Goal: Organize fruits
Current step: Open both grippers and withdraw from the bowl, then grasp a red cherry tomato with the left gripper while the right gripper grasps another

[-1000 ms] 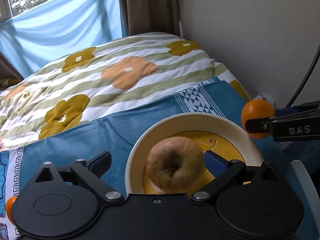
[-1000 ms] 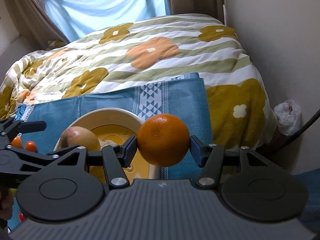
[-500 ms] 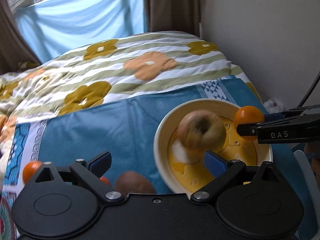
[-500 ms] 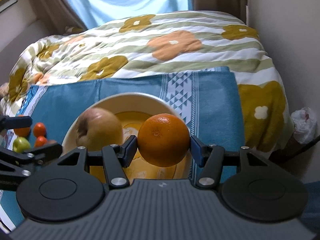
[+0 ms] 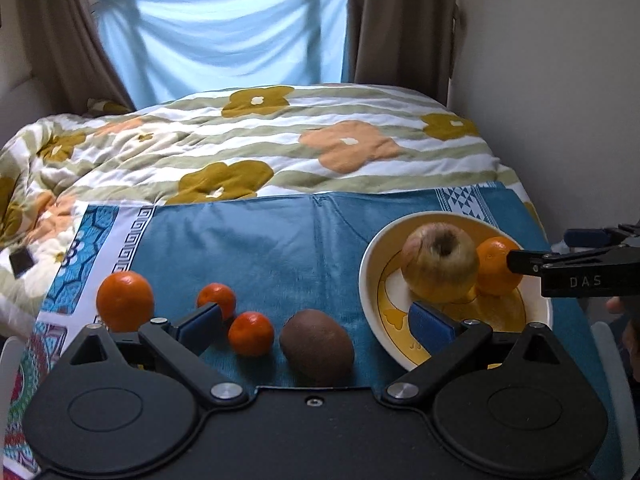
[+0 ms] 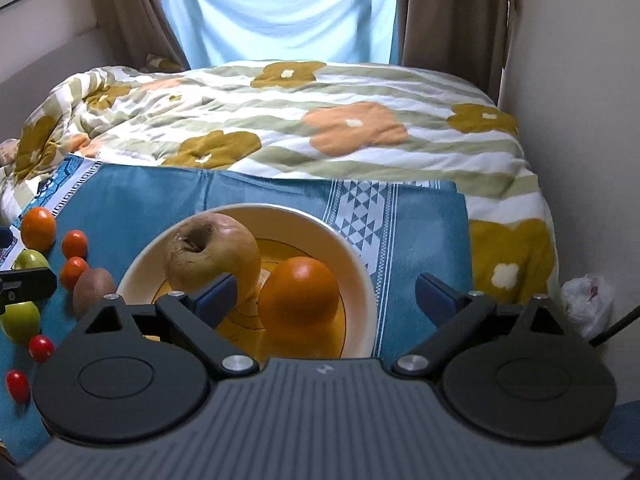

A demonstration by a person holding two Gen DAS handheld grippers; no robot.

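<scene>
A cream and yellow bowl stands on the blue cloth with a brownish apple and an orange lying in it. My right gripper hangs over the bowl, jaws opening wide. The orange rests between them, and neither pad touches it. In the left wrist view the bowl is at the right with the apple and orange. My left gripper is open and holds nothing, above a kiwi and a small orange.
On the blue cloth left of the bowl lie a large orange, another small orange, two green apples and cherry tomatoes. A floral duvet covers the bed behind. A wall runs along the right.
The right jaws have opened and let go of the orange, which now lies in the bowl. My left gripper has drawn back to the left, away from the apple, and the loose fruit has come into view.
</scene>
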